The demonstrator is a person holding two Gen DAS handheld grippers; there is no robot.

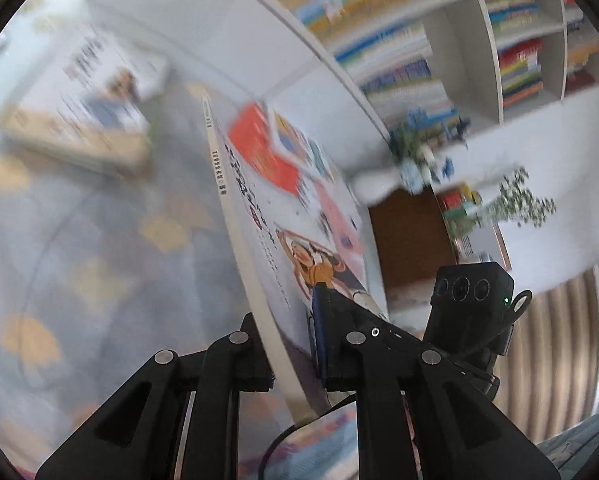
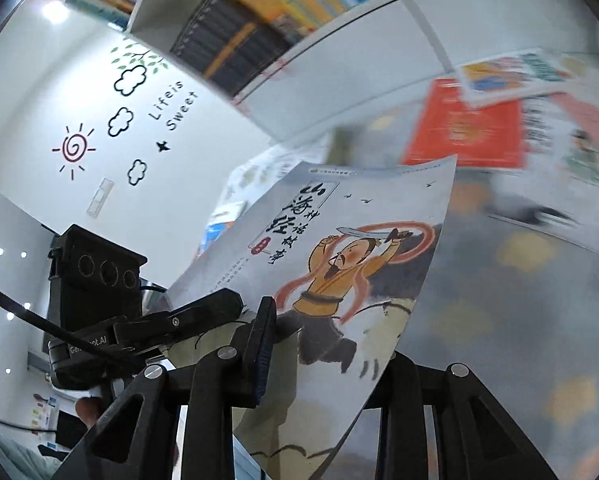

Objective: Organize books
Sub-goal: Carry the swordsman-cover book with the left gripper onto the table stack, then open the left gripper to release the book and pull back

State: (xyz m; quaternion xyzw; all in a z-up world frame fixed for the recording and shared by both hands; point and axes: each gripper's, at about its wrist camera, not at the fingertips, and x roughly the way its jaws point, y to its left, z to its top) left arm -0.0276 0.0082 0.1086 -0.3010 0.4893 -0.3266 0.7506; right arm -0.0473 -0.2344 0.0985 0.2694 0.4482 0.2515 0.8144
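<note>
In the left wrist view, the left tongs pinch a thin picture book by its near edge. The book is up in the air, tilted, over a blurry grey carpet. A bookshelf stands behind.

In the right wrist view, the right tongs pinch the same book, with its warrior cover showing. More books lie on the carpet beyond.

Left wrist fisheye: mounted behind its gripper's fingers, rolled, looking down-forward at close range along a held book, bookshelf at 1 o'clock, right gripper's camera unit at 4 o'clock. Right wrist fisheye: likewise close behind its fingers, illustrated book centre, shelf at 12 o'clock. Shared: shelf, patterned floor, the book.
</note>
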